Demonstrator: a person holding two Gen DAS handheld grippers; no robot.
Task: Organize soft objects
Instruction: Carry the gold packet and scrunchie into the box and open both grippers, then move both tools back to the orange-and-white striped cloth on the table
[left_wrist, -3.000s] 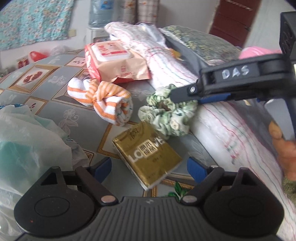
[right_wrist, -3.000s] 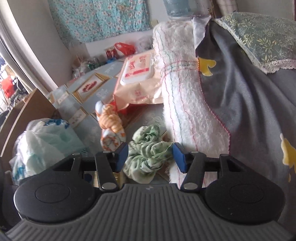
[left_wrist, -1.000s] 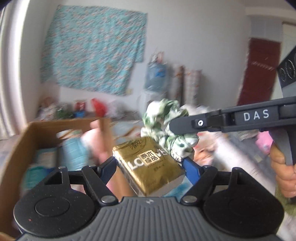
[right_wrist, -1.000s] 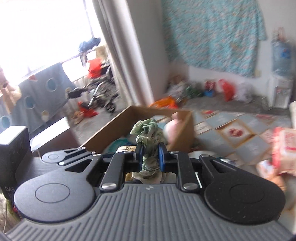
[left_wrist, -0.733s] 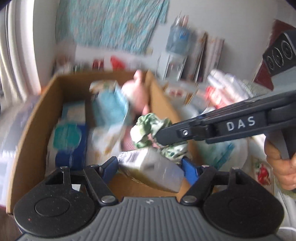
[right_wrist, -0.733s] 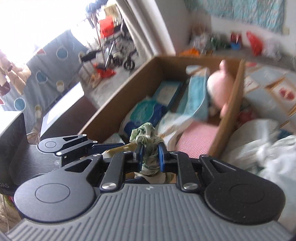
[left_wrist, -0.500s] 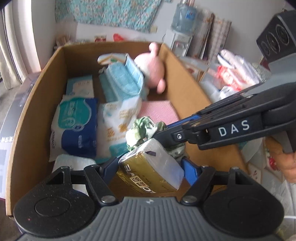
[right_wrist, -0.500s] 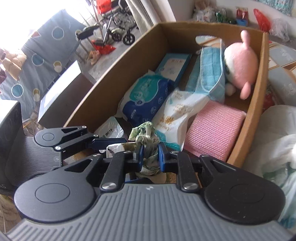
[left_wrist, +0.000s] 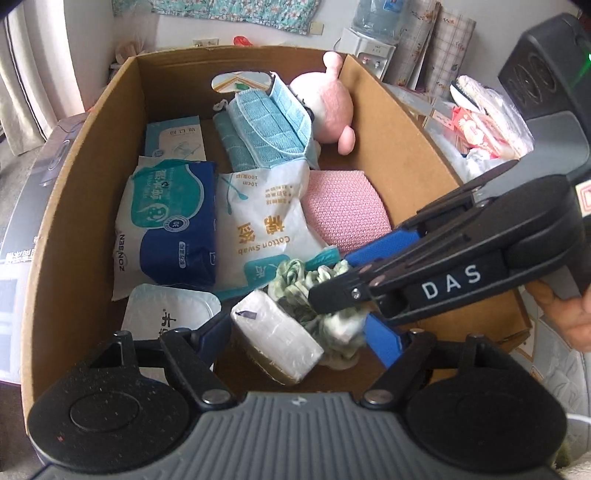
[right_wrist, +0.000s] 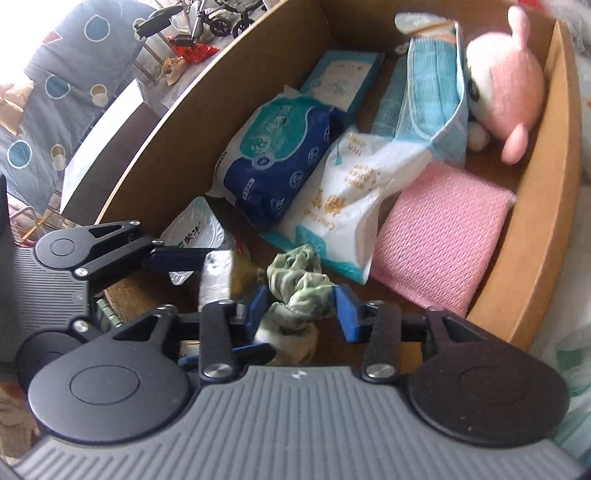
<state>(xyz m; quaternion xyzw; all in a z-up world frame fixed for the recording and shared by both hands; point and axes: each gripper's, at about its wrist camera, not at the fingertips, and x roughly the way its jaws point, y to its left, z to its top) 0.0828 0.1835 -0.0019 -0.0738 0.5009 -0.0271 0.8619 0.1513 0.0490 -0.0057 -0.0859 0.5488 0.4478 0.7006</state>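
We were dropping things into the cardboard box (left_wrist: 92, 155). Our right gripper (right_wrist: 301, 308) was opening, the green scrunchie (right_wrist: 295, 291) loose between its pads, near the box's front. Our left gripper (left_wrist: 295, 338) was opening around the tissue pack (left_wrist: 275, 338). Next, both should lift clear.

We are looking into a lived-in home: a floral turquoise cloth (left_wrist: 221, 11) is hanging on the wall, a white water dispenser with a clear bottle (left_wrist: 373, 33) is standing nearby, and a pale window curtain (left_wrist: 18, 74) is hanging at the left.
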